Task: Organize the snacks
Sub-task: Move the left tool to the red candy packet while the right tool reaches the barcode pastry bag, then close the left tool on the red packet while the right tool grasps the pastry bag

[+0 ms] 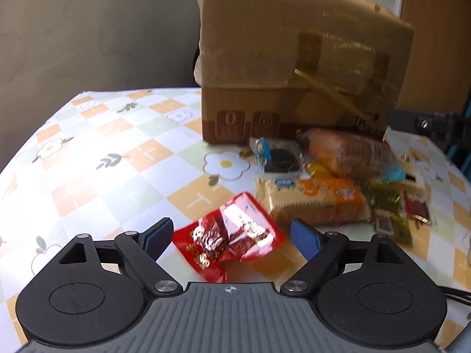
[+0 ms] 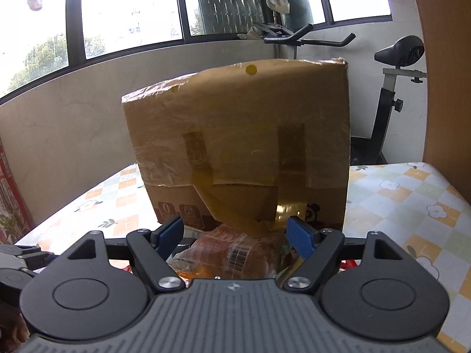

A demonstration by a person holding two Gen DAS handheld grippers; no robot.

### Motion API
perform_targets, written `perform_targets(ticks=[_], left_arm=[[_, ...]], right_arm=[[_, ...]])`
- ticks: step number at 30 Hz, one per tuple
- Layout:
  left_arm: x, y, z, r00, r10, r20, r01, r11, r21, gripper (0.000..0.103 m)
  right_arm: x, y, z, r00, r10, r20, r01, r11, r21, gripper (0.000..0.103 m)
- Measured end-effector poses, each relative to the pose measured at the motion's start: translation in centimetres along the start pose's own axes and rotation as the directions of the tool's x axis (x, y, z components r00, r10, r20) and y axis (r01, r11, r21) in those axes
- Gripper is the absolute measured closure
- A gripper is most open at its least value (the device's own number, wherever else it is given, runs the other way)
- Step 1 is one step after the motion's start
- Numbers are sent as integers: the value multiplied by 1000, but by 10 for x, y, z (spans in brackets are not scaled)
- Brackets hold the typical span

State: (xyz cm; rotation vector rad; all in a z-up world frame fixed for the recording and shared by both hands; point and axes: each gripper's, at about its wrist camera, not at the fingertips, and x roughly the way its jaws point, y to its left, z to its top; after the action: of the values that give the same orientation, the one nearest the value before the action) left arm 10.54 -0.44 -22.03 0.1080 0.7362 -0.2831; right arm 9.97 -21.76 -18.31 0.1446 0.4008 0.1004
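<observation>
A red foil snack packet (image 1: pixel 228 236) lies on the table between the blue pads of my open left gripper (image 1: pixel 232 236); the pads stand apart from it. Beyond it lie an orange cracker pack (image 1: pixel 313 200), a clear bag of round biscuits (image 1: pixel 350 151), a dark cookie packet (image 1: pixel 278 157) and green packets (image 1: pixel 388 206). A tall taped cardboard box (image 1: pixel 297 58) stands behind them. My right gripper (image 2: pixel 235 236) is open above the clear orange-printed bag (image 2: pixel 226 250), with the box (image 2: pixel 241 144) right ahead.
The table (image 1: pixel 103 153) has a checked floral cloth. Part of the right gripper (image 1: pixel 426 125) shows at the right edge of the left wrist view. An exercise bike (image 2: pixel 388 88) and windows stand behind the table. A wooden panel (image 2: pixel 441 73) rises at the right.
</observation>
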Motion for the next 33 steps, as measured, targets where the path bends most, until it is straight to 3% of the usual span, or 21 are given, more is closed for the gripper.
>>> perform_targets(ticks=[16,23,25,33], left_arm=[[29,2,-3,996,73,-52,-71,996,45,13],[31,13,-4,998,50,-39,-49,999,15,13],[30,14,-5,998,49,-33,-49,999,9,16],[25,33,-3,1000,26,-8,-26,998,-52,48]], right_arm=[[9,2,-15,997,-14,-74,17,999,38,23],[11,0,-18,996,-14,-90,18,999,48,23],[11,0,-19,996,-12,-93,17,999,50,23],[11,2,-21,995,-7,-95,12,999,50,23]])
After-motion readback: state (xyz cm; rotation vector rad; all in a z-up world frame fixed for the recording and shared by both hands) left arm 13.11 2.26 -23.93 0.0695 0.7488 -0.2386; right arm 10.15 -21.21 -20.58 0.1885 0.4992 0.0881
